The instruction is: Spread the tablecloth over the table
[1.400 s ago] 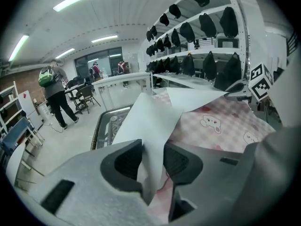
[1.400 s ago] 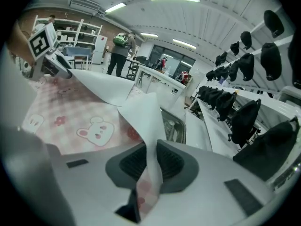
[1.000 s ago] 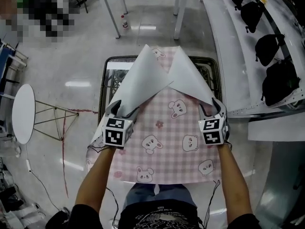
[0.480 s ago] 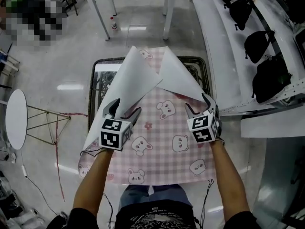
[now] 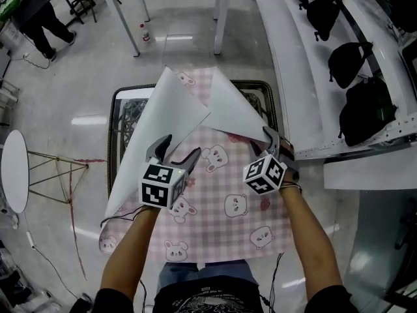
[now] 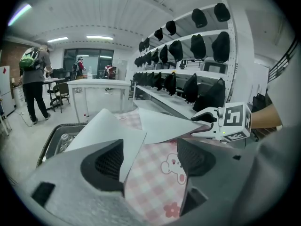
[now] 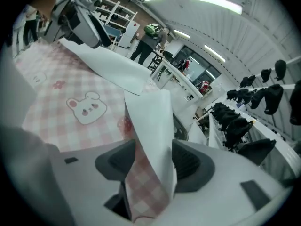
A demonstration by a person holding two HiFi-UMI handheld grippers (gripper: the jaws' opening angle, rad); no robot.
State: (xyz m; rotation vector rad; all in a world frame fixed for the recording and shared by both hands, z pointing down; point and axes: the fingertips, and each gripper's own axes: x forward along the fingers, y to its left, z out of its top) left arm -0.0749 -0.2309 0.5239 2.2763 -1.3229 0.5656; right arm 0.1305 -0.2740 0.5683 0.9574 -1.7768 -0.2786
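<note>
Grey polished floor surrounds a dark-framed glass table (image 5: 115, 132), with a white shelf of black bags (image 5: 361, 113) off to the right.

The left gripper (image 6: 153, 154) has its jaws spread, though they have just eased in a little. A white-backed edge of the tablecloth (image 5: 228, 194) passes between them, lying against one pad without being clamped. The right gripper (image 7: 155, 164) has just been closing its jaws. It seems to pinch a standing fold of the cloth, though the wide-angle view makes contact on both pads hard to be sure of.

From both tools the cloth's two corners rise, folded back toward the person and showing their white underside. The pink bear-print face covers the near part of the table and hangs off its near edge. The far end of the glass is not yet covered.

The sheet looks light, limp and somewhat slick-backed, so it would likely slide out of slack jaws. The best hold is probably right at each folded-back corner, with both carried forward together.
</note>
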